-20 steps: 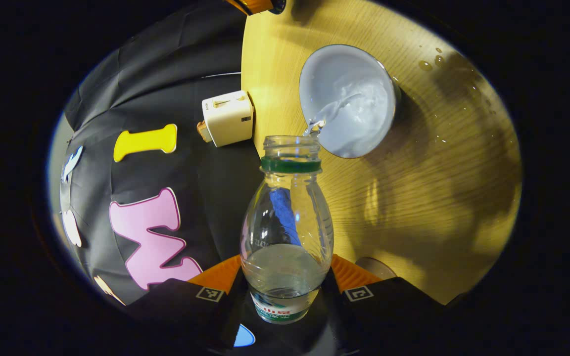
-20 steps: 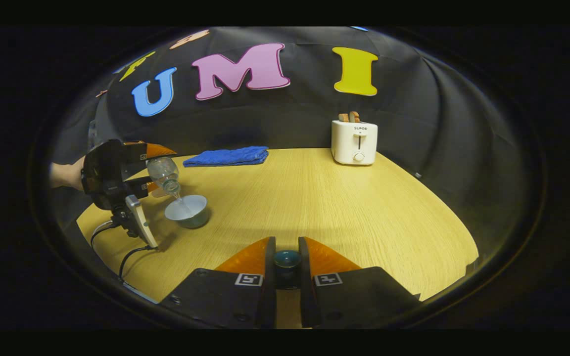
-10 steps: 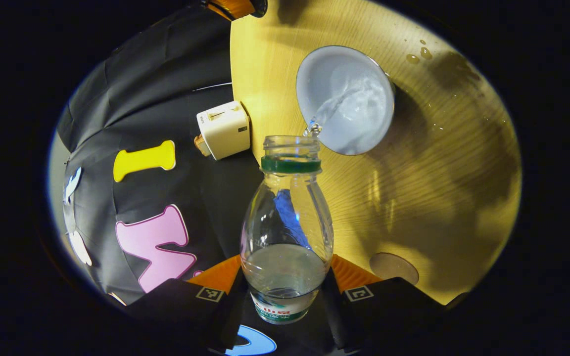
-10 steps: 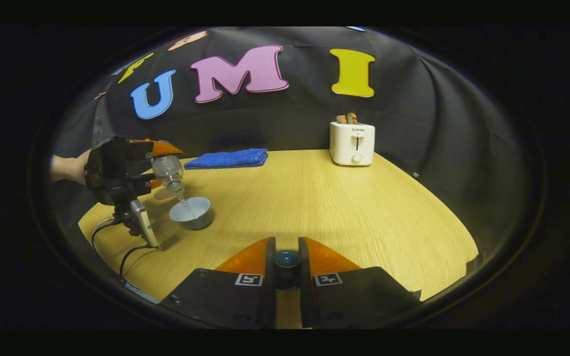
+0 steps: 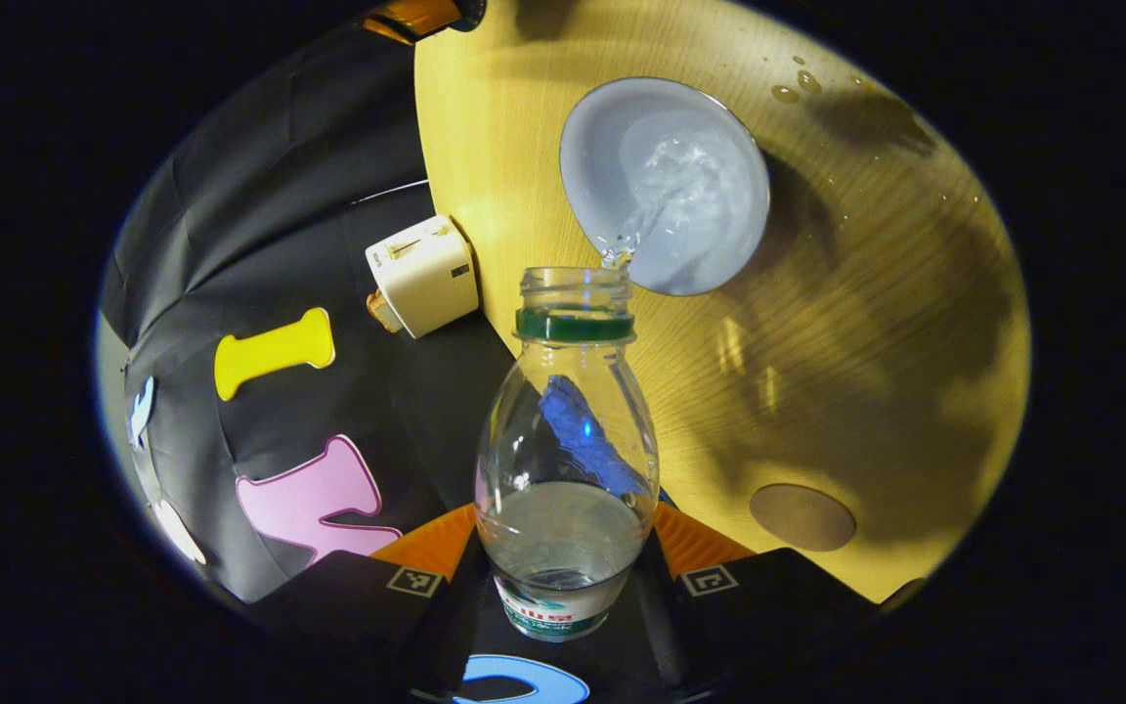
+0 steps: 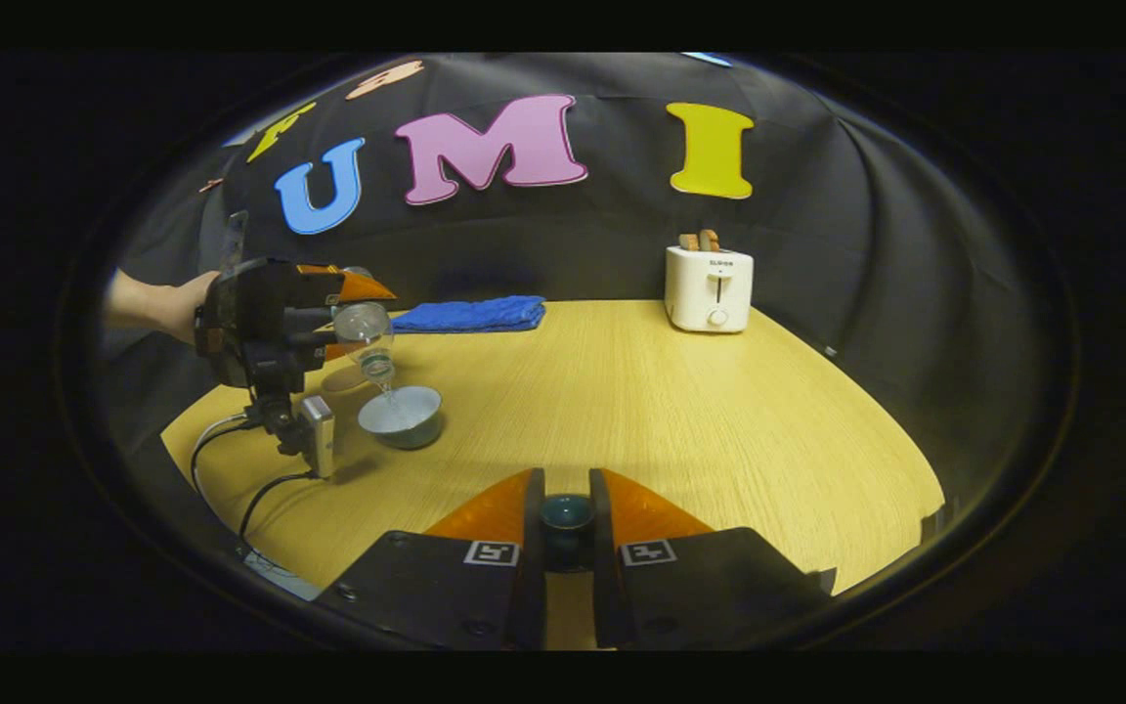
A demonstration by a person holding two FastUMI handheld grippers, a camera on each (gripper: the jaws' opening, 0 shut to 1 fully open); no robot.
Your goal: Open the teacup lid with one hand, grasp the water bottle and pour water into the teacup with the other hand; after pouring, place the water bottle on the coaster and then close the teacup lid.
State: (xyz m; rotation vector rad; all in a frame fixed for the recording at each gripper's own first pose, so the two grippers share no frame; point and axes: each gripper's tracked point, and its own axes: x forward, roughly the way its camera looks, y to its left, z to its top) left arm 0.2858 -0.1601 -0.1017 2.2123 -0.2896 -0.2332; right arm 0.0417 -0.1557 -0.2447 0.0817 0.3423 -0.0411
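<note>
Now the left hand-held gripper (image 5: 563, 548) clamps the bottle (image 5: 566, 460), pouring toward 12 o'clock; the stream skirts the cup (image 5: 666, 186) rim, so tilt drift could wet the bench (image 5: 866, 323). The right hand-held gripper (image 6: 567, 513) grips the lid (image 6: 567, 510).

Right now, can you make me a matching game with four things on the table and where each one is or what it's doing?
Things:
1. clear plastic water bottle
2. pale round teacup
3. round brown coaster
4. small dark teacup lid

States:
A. bare on the wooden table
B. gripped in the right claw
C. tipped in the left claw, pouring
D. open, catching water

Pairs: 1-C, 2-D, 3-A, 4-B
</note>
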